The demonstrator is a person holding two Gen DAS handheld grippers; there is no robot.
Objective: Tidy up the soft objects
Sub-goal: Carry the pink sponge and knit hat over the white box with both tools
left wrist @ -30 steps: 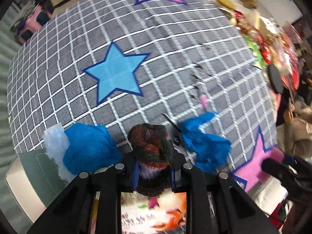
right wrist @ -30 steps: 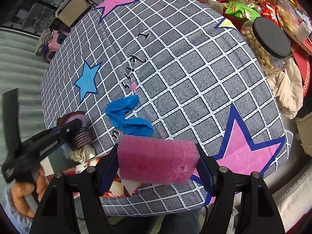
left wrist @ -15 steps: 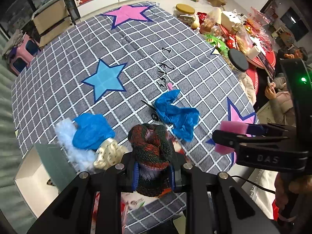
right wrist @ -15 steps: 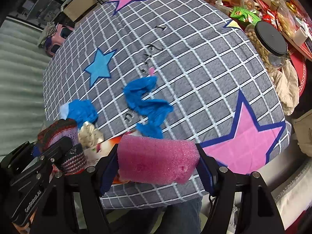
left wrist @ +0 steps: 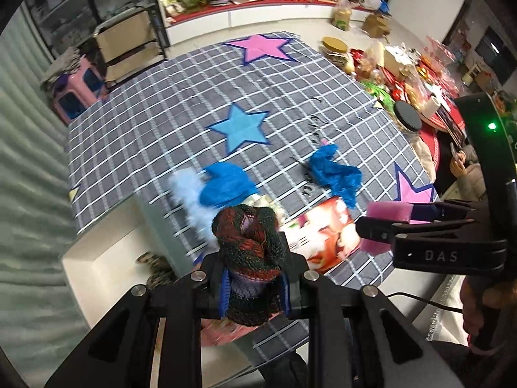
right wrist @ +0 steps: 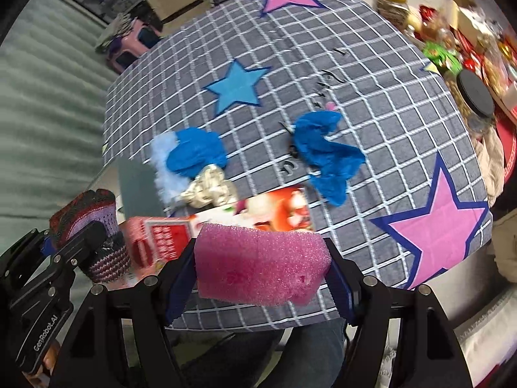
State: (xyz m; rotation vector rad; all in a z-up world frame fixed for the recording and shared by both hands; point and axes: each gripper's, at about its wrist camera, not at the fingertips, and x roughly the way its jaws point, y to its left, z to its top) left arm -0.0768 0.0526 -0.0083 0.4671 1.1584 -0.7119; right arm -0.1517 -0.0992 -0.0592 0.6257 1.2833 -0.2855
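Note:
My left gripper is shut on a red, green and purple knitted piece, held above the table's near edge; it also shows in the right wrist view. My right gripper is shut on a pink sponge, seen also in the left wrist view. On the grey checked tablecloth lie a crumpled blue cloth, a blue bundle with pale blue fluff, and a silvery knitted lump.
A white open box with a patterned soft item inside stands left of the table. A red printed box lies at the near table edge. Jars and snack packets crowd the right side. A pink stool stands far left.
Both grippers have risen and pulled back from the table with their loads still held. The white box has come into the left wrist view.

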